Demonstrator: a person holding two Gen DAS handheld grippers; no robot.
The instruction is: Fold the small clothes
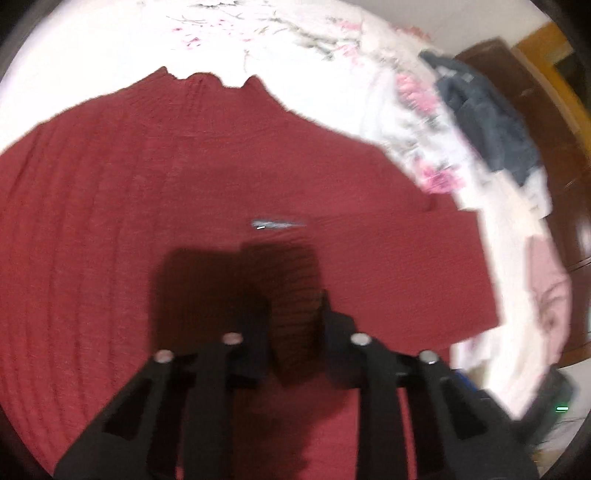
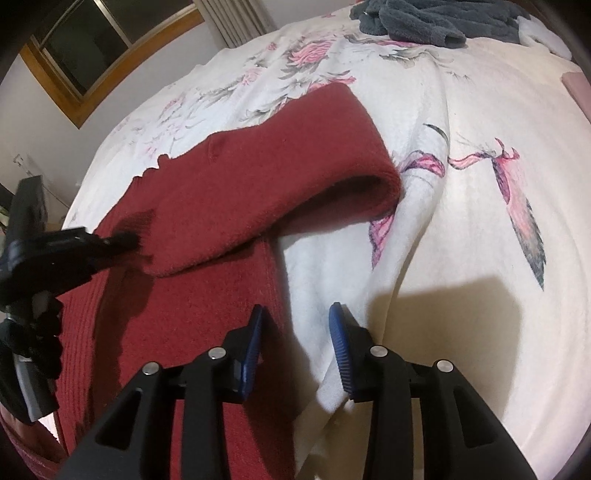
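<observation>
A dark red knit sweater (image 1: 184, 166) lies spread flat on a white floral bedspread (image 2: 461, 221). My left gripper (image 1: 293, 314) is shut on the ribbed cuff (image 1: 295, 288) of one sleeve and holds it over the sweater's body. In the right wrist view that sleeve (image 2: 295, 177) arches across the sweater (image 2: 192, 317) in a loose fold, with the left gripper (image 2: 129, 242) pinching its end at the left. My right gripper (image 2: 295, 314) is open, its blue pads (image 2: 341, 343) astride the sweater's side edge, with nothing between them.
A dark grey garment (image 1: 487, 122) (image 2: 417, 18) lies heaped at the far side of the bed, with a pink garment (image 1: 546, 295) (image 2: 576, 88) near the bed's edge. Wooden furniture (image 1: 535, 92) stands beyond the bed, and a window (image 2: 81, 55) is on the wall.
</observation>
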